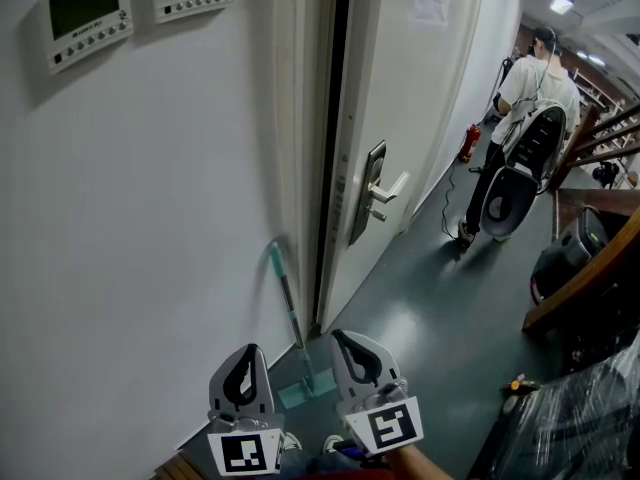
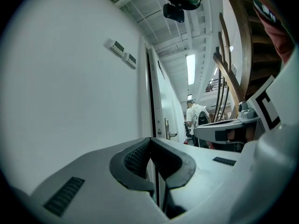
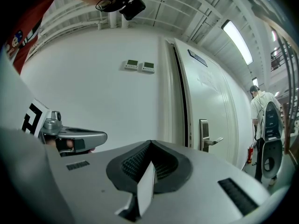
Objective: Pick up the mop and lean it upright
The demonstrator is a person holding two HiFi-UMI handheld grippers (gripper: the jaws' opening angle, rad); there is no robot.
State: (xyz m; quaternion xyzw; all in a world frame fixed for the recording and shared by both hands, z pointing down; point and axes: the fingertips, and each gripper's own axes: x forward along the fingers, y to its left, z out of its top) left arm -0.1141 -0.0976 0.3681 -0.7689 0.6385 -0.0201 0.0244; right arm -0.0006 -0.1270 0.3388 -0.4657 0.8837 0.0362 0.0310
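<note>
The mop stands upright against the white wall beside the door frame. Its teal handle (image 1: 287, 303) slants slightly, and its teal head (image 1: 301, 392) rests on the floor. My left gripper (image 1: 246, 352) and right gripper (image 1: 344, 338) are at the bottom of the head view, either side of the mop's lower end and apart from it. Both point level toward the wall. In the left gripper view the left gripper (image 2: 150, 139) has its pads together with nothing between them. The right gripper (image 3: 150, 142) is shut the same way in its own view. Neither gripper view shows the mop.
A white door with a silver lever handle (image 1: 386, 192) stands just right of the mop. Two control panels (image 1: 90, 13) hang on the wall above. Down the corridor a person (image 1: 535, 93) stands by a machine, near a red extinguisher (image 1: 469, 144). Wooden rails (image 1: 585, 278) and plastic-wrapped goods (image 1: 580, 418) are at the right.
</note>
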